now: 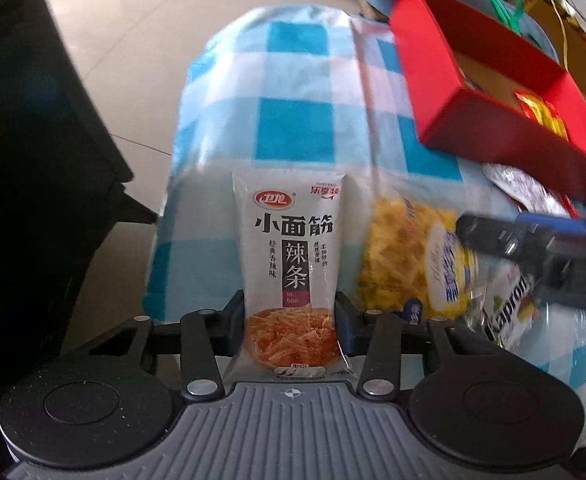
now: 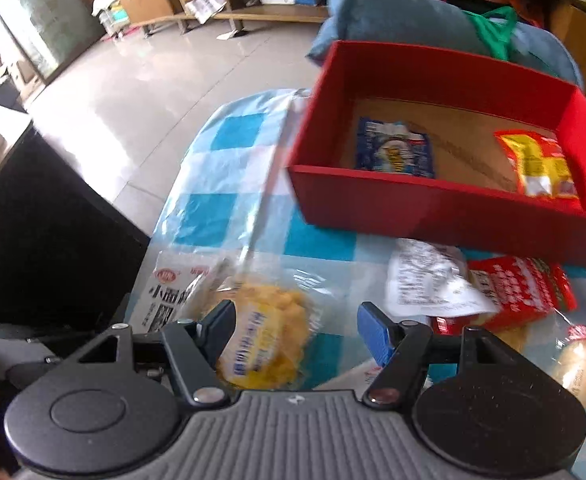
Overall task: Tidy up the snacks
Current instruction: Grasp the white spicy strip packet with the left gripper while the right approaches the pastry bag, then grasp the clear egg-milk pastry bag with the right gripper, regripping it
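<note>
Left wrist view: your left gripper (image 1: 291, 312) has its fingers (image 1: 235, 314) clamped on the white spicy-strip packet (image 1: 291, 248), one pad against each long edge at the lower third, just above the printed picture of orange strips. The packet stands lengthwise away from the camera, its top edge over the blue-and-white checked cloth (image 1: 293, 92) that covers the tabletop. Just right of it lies a clear bag of yellow snack (image 1: 409, 256); it touches or slightly overlaps the packet's right edge, cannot tell which. Further right, the right gripper's fingers (image 1: 533, 248) reach in over a crumpled wrapper with dark lettering (image 1: 509, 312).

Right wrist view: your right gripper (image 2: 297, 328) has its fingers (image 2: 375, 336) apart. The yellow snack bag sits against the left finger and partly in the gap; the right finger does not touch it. The white packet shows at the left, partly under the yellow bag. To the right lie a white wrapper with fine print (image 2: 429, 276), a red carton (image 2: 521, 288) and a round pale bun in clear wrap (image 2: 585, 364).

Beyond these, a red box (image 2: 445, 204) rests open on the cloth. Inside on its brown floor: a blue packet (image 2: 393, 148) toward the left, a red-and-yellow packet (image 2: 541, 164) toward the right, well apart. Behind the box: a blue-grey cushion (image 2: 393, 16). Tiled floor (image 2: 133, 80) at left.
</note>
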Tool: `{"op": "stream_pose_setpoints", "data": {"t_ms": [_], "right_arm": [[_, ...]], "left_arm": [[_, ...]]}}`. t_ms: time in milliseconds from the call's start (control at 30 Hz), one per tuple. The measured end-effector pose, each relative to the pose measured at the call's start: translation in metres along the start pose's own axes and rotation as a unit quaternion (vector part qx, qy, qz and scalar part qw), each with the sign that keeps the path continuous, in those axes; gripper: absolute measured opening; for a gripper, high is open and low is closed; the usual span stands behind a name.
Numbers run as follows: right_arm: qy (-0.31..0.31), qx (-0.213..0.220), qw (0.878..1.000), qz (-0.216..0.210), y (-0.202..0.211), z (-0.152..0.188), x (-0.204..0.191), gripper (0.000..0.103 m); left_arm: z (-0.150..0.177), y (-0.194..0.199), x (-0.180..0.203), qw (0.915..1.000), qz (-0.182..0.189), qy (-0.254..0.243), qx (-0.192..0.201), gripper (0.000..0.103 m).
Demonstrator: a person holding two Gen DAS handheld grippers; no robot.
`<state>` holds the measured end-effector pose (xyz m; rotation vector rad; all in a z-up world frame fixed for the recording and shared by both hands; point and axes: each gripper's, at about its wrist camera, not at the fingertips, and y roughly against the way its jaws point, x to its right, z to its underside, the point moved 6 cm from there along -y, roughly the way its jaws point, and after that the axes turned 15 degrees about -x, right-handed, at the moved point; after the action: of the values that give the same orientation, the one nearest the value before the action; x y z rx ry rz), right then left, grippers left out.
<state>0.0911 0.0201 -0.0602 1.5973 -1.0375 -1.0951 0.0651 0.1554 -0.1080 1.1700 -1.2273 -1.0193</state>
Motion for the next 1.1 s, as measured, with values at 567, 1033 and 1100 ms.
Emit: {"op": "stream_pose_setpoints", "data": {"t_ms": [567, 1033, 1100], "right_arm": [[0.038, -0.027, 0.998, 0.046, -0.042, 0.008, -0.019, 0.076], [0.076, -0.009, 0.995, 0.062, -0.019, 0.026, 0.021, 0.064], [0.068, -0.007, 0.996, 0.053, -0.023, 0.023, 0.024, 0.074]], "left_arm": [[0.006, -0.014, -0.005, 0.9992, 0.018, 0.005, -0.035, 0.060], [-0.009, -0.020, 0.015, 0.9990, 0.007, 0.013, -0.043, 0.089], [-0.012, -0.019, 0.010, 0.9984, 0.013, 0.033, -0.044, 0.089]]}}
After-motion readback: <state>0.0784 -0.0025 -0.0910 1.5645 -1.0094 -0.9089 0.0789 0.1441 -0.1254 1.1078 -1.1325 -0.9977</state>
